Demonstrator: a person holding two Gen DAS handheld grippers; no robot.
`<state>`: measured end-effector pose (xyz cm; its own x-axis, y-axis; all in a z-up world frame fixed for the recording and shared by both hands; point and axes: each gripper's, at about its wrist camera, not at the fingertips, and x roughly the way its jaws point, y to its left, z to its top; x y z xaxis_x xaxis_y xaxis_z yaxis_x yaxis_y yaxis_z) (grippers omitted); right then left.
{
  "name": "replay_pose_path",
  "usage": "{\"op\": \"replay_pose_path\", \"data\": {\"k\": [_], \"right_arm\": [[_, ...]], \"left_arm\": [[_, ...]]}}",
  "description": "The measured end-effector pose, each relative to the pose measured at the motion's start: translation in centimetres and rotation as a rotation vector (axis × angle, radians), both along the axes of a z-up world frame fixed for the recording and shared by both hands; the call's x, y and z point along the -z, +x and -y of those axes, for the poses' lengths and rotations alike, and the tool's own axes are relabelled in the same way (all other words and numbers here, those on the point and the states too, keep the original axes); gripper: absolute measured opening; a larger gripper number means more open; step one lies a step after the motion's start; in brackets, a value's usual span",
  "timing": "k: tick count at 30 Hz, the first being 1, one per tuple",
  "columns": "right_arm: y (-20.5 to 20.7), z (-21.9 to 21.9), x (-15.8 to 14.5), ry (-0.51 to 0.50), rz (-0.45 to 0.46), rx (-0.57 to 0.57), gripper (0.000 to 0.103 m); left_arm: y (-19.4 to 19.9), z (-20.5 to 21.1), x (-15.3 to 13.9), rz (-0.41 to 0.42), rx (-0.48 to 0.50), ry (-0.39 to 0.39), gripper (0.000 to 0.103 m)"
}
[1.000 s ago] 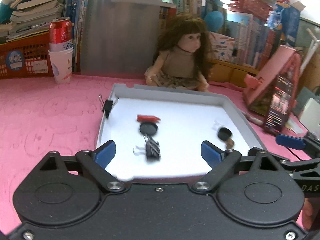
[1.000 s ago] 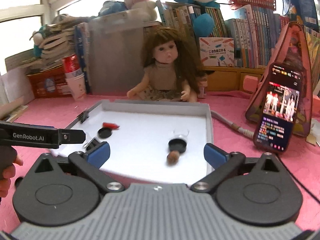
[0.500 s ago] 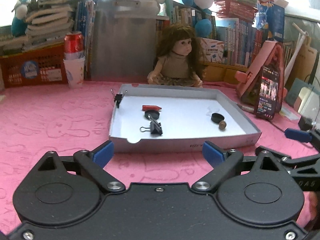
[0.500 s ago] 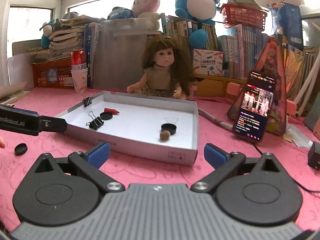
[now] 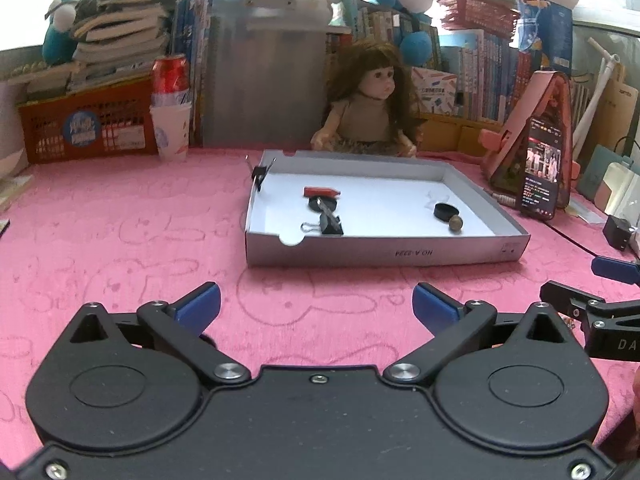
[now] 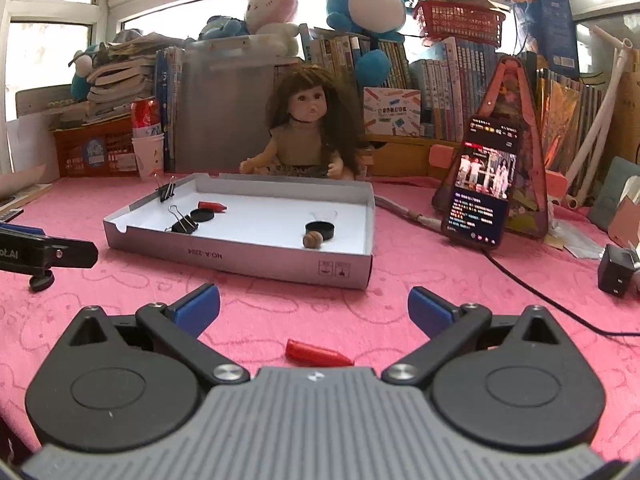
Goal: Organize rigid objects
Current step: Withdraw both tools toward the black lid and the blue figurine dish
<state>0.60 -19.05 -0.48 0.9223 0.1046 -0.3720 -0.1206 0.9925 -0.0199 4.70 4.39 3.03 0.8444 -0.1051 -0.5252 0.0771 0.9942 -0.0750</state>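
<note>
A shallow grey box stands on the pink cloth ahead of both grippers. In it lie a red cap, a black disc, a binder clip, a black round cap and a brown nut. Another binder clip is clipped on its left rim. My left gripper hovers over bare cloth; its jaws are opening, with nothing between them. My right gripper is open, and a red pointed piece lies on the cloth between its fingers, untouched. A small black cap sits on the cloth at the left.
A doll sits behind the box. A lit phone leans on a pink stand at the right, with a cable and a black charger near it. A red can in a paper cup and an orange basket stand far left.
Both grippers have drawn back from over the box, which now lies farther ahead. The left jaws have spread a little wider. The red pointed piece has come into the right wrist view.
</note>
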Motion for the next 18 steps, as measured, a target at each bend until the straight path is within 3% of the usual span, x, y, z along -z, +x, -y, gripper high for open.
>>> {"op": "replay_pose_path", "data": {"k": [18], "right_arm": [[-0.8,0.3,1.4,0.018,-0.045,0.038,0.103]], "left_arm": [[-1.6,-1.2,1.0,-0.026,-0.047,-0.033,0.102]]}}
